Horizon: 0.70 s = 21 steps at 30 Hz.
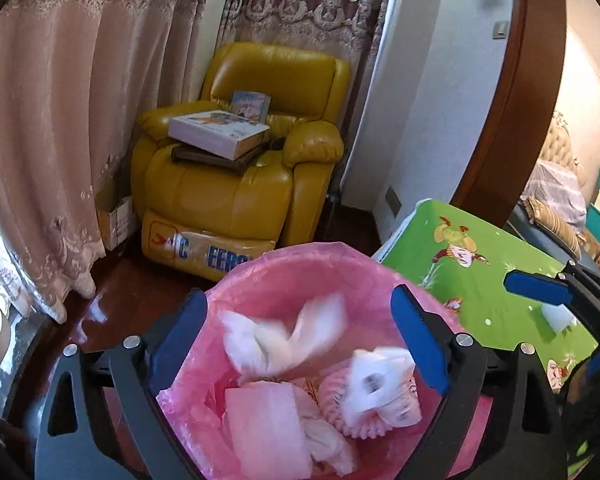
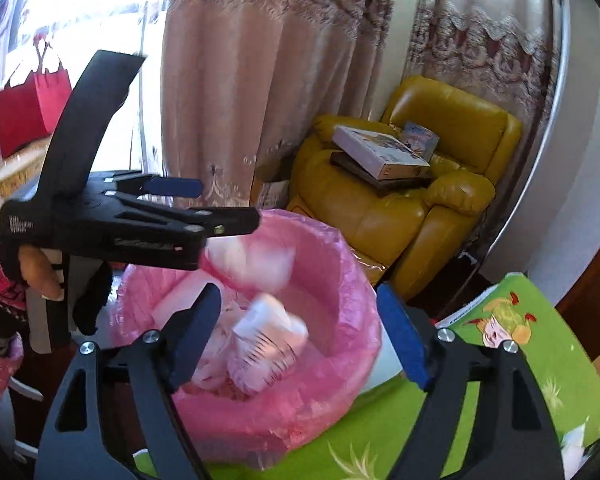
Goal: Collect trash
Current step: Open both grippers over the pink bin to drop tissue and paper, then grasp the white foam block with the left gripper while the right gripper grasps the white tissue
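Note:
A bin lined with a pink bag (image 1: 284, 268) (image 2: 340, 280) stands beside the green table. Inside lie white tissues, pink foam netting (image 1: 340, 400) and a pink sheet (image 1: 268, 420). A blurred white tissue (image 1: 284, 340) (image 2: 252, 260) is in the air over the bin, below my left gripper. A second blurred white piece (image 1: 376, 380) (image 2: 272, 332) is lower. My left gripper (image 1: 300, 340) is open above the bin; in the right wrist view it (image 2: 220, 208) reaches in from the left. My right gripper (image 2: 300, 340) is open and empty over the bin's near rim. One right finger (image 1: 536, 288) shows over the table.
A green cartoon-print table (image 1: 480, 280) (image 2: 540, 340) is to the right of the bin, with a white scrap (image 1: 556, 316) on it. A yellow armchair (image 1: 240, 184) with boxes stands behind. Curtains hang at the back. Dark wood floor lies at the left.

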Motion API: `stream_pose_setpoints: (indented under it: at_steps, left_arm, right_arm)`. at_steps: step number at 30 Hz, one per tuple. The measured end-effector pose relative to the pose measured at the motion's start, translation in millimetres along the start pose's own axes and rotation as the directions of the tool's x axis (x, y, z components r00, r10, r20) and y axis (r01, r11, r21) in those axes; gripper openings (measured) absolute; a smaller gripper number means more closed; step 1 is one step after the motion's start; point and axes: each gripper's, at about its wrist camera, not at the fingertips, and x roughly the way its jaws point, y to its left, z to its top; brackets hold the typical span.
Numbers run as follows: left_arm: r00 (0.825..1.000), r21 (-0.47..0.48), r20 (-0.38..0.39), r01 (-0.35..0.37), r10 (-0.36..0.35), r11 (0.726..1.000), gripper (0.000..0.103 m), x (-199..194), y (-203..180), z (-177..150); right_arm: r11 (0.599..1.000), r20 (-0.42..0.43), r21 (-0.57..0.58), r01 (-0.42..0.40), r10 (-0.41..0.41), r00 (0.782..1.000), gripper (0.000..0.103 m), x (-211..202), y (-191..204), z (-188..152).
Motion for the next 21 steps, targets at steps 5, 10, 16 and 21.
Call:
stream_pose_setpoints:
  at_steps: [5, 10, 16, 21]
  left_arm:
    - [0.999, 0.031, 0.019, -0.043, 0.043, 0.999, 0.091, -10.1, -18.1, -4.4]
    - [0.999, 0.087, 0.046, 0.008, -0.012, 0.996, 0.096, -22.7, -66.2, -8.5]
    - [0.983, 0.222, 0.019, 0.172, -0.181, 0.96, 0.096, -17.9, -178.2, -21.8]
    - [0.973, 0.285, -0.049, 0.23, -0.225, 0.931, 0.096, 10.5, -265.8, -42.8]
  right_arm:
    - [1.0, 0.041, 0.024, 0.014, -0.015, 0.999, 0.077, -51.6, -25.2, -20.0]
    - [0.987, 0.01, 0.098, 0.125, -0.126, 0.992, 0.079, -110.4, -74.1, -69.8]
    - [0.908, -0.076, 0.285, 0.306, -0.297, 0.952, 0.079, -162.5, -162.9, -153.6]
    - [0.763, -0.185, 0.455, 0.459, -0.423, 0.887, 0.079, -198.0, -237.2, -228.5]
